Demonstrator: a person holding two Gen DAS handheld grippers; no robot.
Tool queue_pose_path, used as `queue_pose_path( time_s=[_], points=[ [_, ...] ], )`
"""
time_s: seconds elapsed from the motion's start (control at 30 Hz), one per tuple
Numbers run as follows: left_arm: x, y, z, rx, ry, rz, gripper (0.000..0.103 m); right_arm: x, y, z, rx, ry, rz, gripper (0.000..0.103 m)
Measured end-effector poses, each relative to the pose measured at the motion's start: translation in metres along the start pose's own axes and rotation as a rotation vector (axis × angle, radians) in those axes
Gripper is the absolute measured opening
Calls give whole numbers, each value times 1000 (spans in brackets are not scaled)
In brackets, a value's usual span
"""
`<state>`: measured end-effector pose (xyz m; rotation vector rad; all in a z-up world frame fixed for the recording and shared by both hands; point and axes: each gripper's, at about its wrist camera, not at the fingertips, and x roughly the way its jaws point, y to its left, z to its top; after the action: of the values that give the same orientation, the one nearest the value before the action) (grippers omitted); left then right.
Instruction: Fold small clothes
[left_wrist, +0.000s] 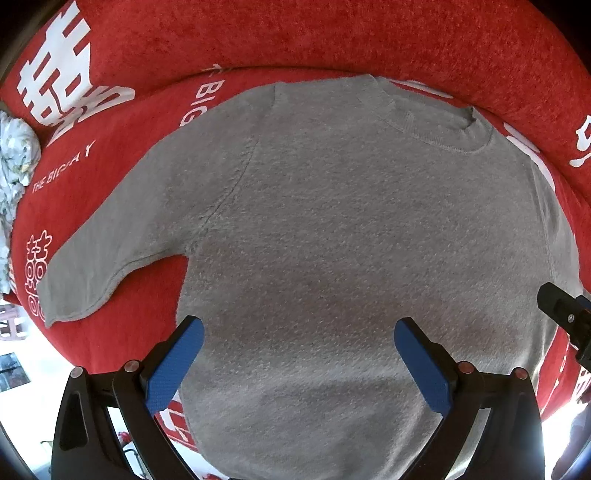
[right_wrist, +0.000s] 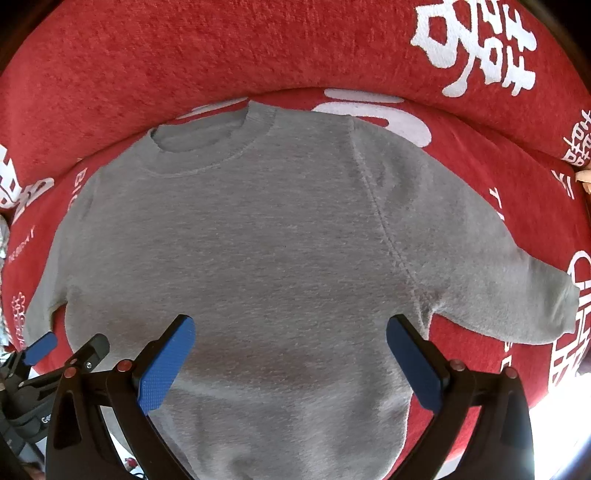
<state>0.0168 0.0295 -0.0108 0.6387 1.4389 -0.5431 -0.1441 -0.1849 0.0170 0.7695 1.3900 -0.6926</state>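
1. A crumpled pale floral cloth (left_wrist: 14, 155) is seen far to the left of the left gripper (left_wrist: 299, 365).
2. The left gripper is held spread, blue-padded fingers (left_wrist: 173, 369) gripping nothing.
3. A small grey knit sweater (left_wrist: 332, 240) is laid flat beneath and ahead of both grippers on a red plush cover with white characters (left_wrist: 332, 40).
4. The right gripper (right_wrist: 291, 363) is likewise spread wide, empty.

Open right claw (right_wrist: 291, 332) hovers over flat grey sweater (right_wrist: 258, 240).
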Motion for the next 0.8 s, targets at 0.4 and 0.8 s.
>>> queue_pose_path(
  time_s=[0.4, 0.8],
  points=[
    [-2, 9, -4, 7, -3, -10, 103, -4, 3, -4, 9, -7, -2, 103],
    [0, 26, -10, 2, 2, -29, 103, -6, 19, -13, 7, -4, 0, 103]
  ],
)
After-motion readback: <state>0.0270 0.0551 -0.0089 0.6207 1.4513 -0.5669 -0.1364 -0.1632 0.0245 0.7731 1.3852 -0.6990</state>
